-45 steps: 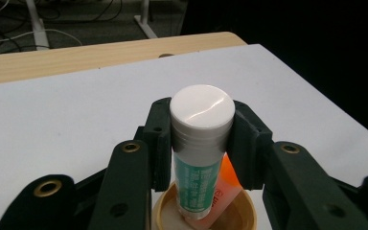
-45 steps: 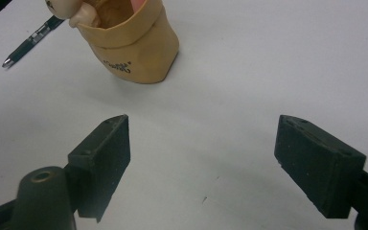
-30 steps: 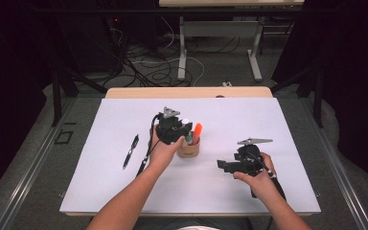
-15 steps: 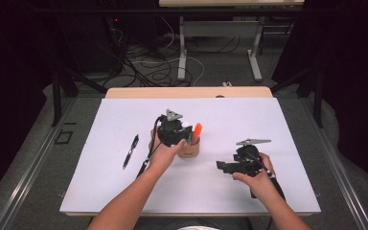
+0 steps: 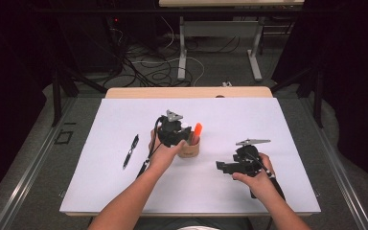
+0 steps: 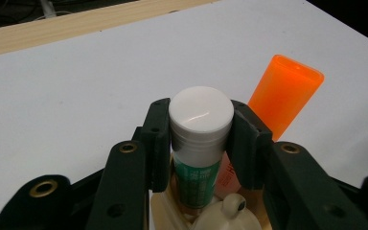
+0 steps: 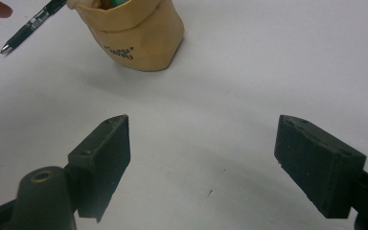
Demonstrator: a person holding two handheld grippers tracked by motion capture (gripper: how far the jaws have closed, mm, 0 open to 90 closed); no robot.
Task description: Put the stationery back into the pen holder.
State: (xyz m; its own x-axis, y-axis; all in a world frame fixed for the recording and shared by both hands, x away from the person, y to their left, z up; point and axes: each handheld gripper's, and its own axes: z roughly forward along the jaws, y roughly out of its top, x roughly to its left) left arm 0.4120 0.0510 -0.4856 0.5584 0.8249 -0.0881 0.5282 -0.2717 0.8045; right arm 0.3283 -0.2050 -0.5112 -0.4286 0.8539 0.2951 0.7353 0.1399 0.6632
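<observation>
Two tools: left pinching smooth white-capped glue stick (cylindrical), right spread.

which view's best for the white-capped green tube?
Left gripper view: the white-capped green tube sits close up, clamped between the left gripper jaws above the tan cup. High view shows a small white speck at the cup. Right gripper view shows a green sliver at the rim.
</observation>
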